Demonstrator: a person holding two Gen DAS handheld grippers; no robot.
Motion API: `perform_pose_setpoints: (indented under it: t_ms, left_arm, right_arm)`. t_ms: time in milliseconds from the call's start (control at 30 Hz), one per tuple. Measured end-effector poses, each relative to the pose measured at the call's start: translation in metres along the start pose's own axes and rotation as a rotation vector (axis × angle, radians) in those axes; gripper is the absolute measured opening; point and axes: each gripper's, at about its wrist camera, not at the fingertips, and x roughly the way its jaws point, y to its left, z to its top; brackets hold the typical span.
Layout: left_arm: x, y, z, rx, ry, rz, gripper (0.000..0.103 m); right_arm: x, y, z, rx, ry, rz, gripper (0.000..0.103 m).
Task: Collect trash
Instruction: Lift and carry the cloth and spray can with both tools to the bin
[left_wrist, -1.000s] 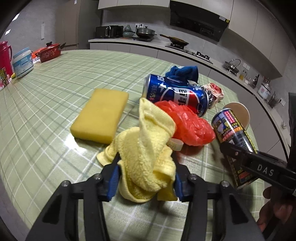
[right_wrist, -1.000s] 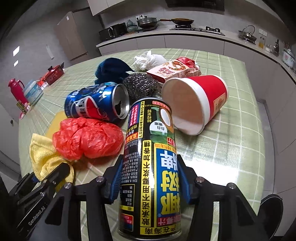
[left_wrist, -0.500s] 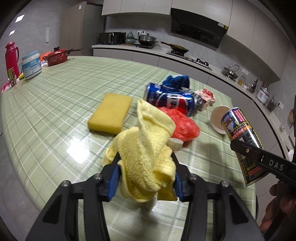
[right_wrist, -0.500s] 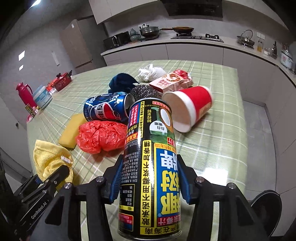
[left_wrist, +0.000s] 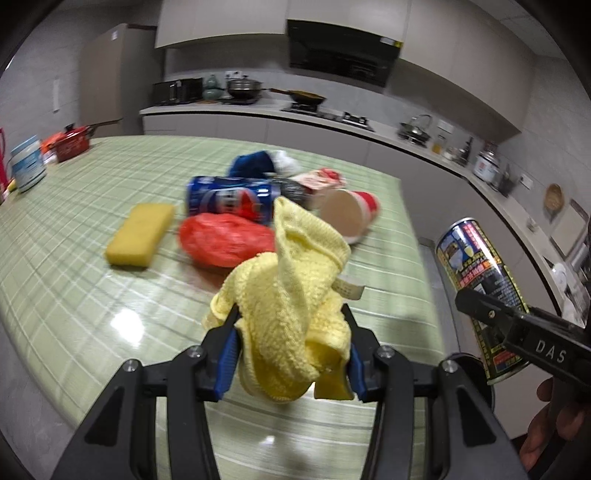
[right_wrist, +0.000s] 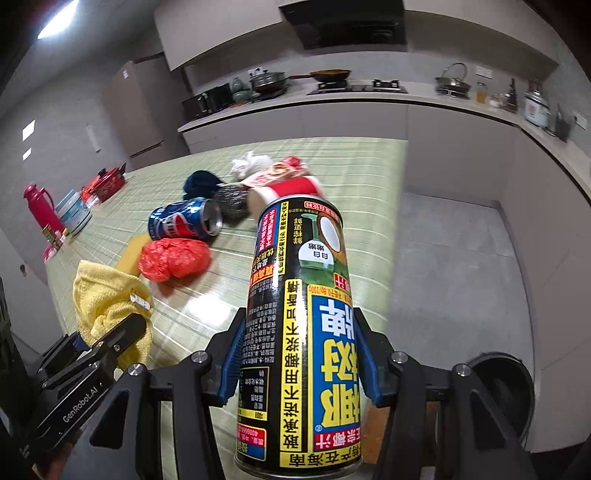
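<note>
Green checked table (left_wrist: 74, 266) holds most of the litter: blue soda can (left_wrist: 231, 199), red plastic bag (left_wrist: 225, 240), red paper cup (left_wrist: 349, 214), yellow sponge (left_wrist: 140, 234), none collected yet by our judgement. We carry two pieces clear of the table: right gripper (right_wrist: 301, 363) clamped on the tall black can (right_wrist: 299, 332), left gripper (left_wrist: 293, 356) clamped on the yellow cloth (left_wrist: 295, 306). A dark round bin (right_wrist: 506, 391) sits on the floor at lower right, probably the drop point.

White letters "DAS" stand on the black finger of the right gripper (left_wrist: 524, 328) — "GenRobot.AI" runs along the black left gripper (right_wrist: 88, 373). The tall black-and-yellow drink can (right_wrist: 299, 332) carries large Chinese characters, seen upside down.
</note>
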Motion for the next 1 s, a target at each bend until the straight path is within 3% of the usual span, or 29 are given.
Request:
perform_pose_setpoints:
  t_ms: [600, 1000]
  left_arm:
    - [0.006, -0.141, -0.029, 0.166, 0.038, -0.173, 0.050]
    - [0.024, -0.220, -0.062, 0.250, 0.108, -0.246, 0.050]
  right_arm:
    - [-0.075, -0.137, -0.051, 0.156, -0.023, -0.166, 0.055]
    - [-0.087, -0.226, -0.095, 0.235, 0.038, -0.234, 0.055]
